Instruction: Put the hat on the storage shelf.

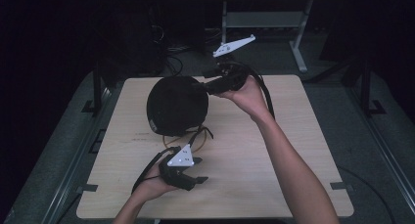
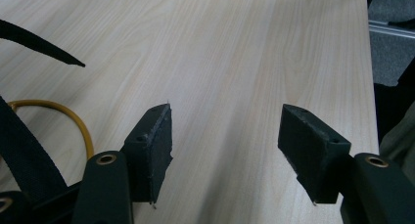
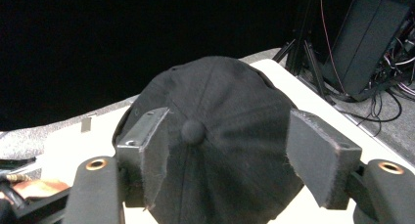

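A black cap (image 1: pixel 176 105) sits crown-up on the far left part of the wooden table (image 1: pixel 274 175). My right gripper (image 1: pixel 206 85) reaches it from the right and is open. In the right gripper view the cap (image 3: pixel 215 116) lies between and beyond the two jaws, its top button (image 3: pixel 193 131) near the left jaw; I cannot tell whether the pads touch the cloth. My left gripper (image 1: pixel 199 170) hovers open over bare wood near the table's front, in front of the cap, with nothing between its pads (image 2: pixel 154 145).
A yellow cord loop (image 2: pixel 73 121) and a black strap (image 2: pixel 44 48) trail on the table in front of the cap. Behind the table stand a grey desk frame (image 1: pixel 298 48), floor cables (image 1: pixel 171 62) and dark equipment (image 3: pixel 372 43). The table's right edge (image 2: pixel 372 77) is close.
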The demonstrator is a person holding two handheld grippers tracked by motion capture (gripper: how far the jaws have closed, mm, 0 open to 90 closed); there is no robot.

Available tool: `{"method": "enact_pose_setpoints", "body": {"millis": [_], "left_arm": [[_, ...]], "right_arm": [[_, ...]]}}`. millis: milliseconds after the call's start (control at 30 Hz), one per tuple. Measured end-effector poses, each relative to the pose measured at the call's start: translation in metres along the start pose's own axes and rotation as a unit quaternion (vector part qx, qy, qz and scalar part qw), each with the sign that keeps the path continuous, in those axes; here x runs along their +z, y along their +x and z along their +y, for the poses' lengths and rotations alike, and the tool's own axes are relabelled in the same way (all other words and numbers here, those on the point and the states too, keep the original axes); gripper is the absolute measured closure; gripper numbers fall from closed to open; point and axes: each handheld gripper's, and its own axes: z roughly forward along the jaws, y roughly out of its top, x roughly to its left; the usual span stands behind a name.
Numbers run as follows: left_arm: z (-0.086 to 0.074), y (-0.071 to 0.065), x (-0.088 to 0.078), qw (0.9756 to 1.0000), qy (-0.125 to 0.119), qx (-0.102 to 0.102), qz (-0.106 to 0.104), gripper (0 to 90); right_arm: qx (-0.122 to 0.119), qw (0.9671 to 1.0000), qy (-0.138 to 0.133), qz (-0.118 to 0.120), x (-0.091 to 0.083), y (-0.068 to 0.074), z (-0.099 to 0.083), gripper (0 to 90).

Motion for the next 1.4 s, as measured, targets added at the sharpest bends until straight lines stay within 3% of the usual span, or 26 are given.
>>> {"method": "enact_pose_setpoints", "body": {"millis": [667,1400], "left_arm": [[-0.002,0.001,0.002,1.0000,0.000,-0.004,0.008,30.9],[-0.002,0.002,0.002,0.9999,0.000,-0.010,0.011,27.5]], "right_arm": [[0.021,0.9997,-0.004,-0.012,-0.036,-0.014,-0.030,26.2],[0.039,0.9982,-0.004,-0.046,-0.075,-0.025,-0.071,20.1]]}}
